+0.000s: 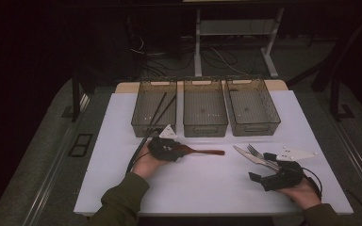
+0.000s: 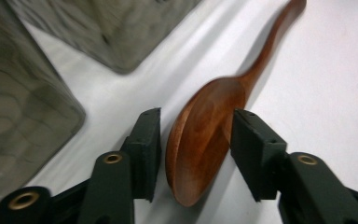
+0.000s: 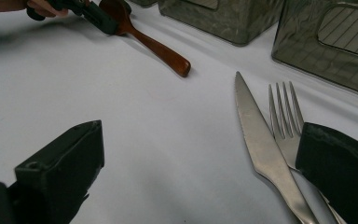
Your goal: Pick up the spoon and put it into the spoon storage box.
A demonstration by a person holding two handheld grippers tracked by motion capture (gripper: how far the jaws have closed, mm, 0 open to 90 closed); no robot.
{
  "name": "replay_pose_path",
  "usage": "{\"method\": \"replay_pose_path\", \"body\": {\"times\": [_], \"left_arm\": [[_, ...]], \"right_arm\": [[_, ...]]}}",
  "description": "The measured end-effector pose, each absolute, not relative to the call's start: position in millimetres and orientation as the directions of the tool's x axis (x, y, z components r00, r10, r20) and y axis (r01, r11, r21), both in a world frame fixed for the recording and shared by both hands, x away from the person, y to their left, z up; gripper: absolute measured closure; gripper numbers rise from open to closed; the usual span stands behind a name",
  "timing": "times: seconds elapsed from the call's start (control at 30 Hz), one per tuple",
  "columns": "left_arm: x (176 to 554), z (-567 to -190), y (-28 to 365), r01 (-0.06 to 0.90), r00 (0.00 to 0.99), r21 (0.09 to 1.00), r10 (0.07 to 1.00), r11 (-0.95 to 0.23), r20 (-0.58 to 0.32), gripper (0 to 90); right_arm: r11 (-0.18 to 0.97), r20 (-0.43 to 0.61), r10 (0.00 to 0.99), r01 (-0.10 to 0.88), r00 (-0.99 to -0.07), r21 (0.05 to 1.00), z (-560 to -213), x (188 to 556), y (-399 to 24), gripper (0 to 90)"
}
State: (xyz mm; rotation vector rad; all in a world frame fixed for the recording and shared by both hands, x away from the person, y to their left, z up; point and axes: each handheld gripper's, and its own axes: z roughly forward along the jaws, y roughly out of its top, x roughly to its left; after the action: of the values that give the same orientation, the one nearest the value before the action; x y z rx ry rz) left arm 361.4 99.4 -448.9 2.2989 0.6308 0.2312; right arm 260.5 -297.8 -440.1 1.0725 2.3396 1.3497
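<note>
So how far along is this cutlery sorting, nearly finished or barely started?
Barely started, it seems. Done: the left bin already holds two dark sticks, perhaps chopsticks; the middle bin and right bin look empty. In hand: the left gripper is open around the wooden spoon bowl, not yet clamped. Left: the knife and fork lie on the table beside the open right gripper.

Three clear bins (image 1: 205, 113) stand in a row. In front of the bins lie one wooden spoon (image 1: 202, 151), one knife (image 1: 246, 155) and one fork (image 1: 259, 154).
</note>
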Motion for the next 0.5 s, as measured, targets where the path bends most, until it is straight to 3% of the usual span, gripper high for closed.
{"method": "replay_pose_path", "body": {"times": [0.5], "left_arm": [[353.8, -442.0, 96.9, 0.319, 0.890, 0.680, 0.455, -0.660, 0.025, 78.7]], "right_arm": [[0.300, 0.153, 0.701, 0.483, -0.697, 0.823, -440.1, 260.0, -298.0, 0.6]]}}
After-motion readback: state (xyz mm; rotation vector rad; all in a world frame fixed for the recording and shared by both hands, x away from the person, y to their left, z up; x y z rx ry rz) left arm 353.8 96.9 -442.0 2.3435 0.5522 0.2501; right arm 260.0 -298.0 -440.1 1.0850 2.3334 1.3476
